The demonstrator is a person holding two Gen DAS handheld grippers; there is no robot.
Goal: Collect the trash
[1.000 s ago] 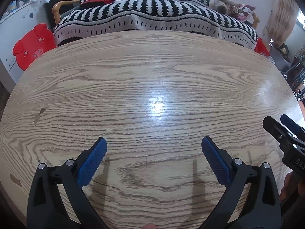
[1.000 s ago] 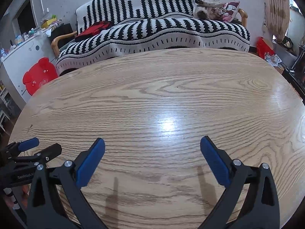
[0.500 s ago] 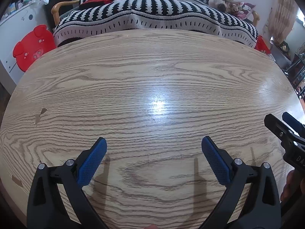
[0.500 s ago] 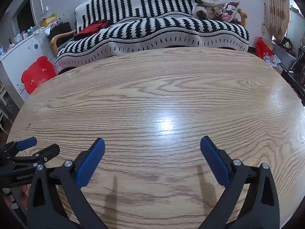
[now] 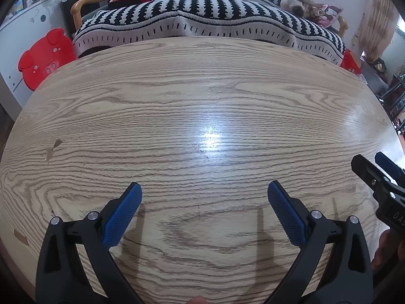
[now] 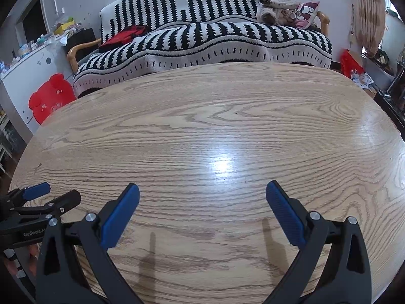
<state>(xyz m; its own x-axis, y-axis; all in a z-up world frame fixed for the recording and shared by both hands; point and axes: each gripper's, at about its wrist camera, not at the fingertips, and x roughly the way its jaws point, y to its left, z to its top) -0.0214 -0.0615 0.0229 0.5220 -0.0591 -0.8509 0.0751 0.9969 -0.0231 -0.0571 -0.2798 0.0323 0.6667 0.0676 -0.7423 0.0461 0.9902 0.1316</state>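
both grippers hang low over the wooden tabletop [image 5: 202, 96], side by side. the left gripper [image 5: 204, 197] fills the bottom of the left wrist view with its jaws spread wide, nothing between the blue pads [image 5: 122, 214] but bare wood grain. the right gripper [image 6: 202, 197] looks the same in the right wrist view, jaws spread apart and holding nothing. each one pokes into the other's picture: the right one at the right edge of the left view, the left one at the lower left of the right view. as for the trash, i can't pick out any piece in either view; all that shows on the tabletop is a small chipped mark [image 5: 52, 149] at middle left in the left view. beyond the far rim of the tabletop sits a sofa under a black and white striped cover [image 6: 202, 40], with a red cloth [image 6: 125, 35] lying on its left end and a stuffed toy [image 6: 274, 8] on its right. a red pig-shaped stool [image 5: 45, 58] stands at upper left.
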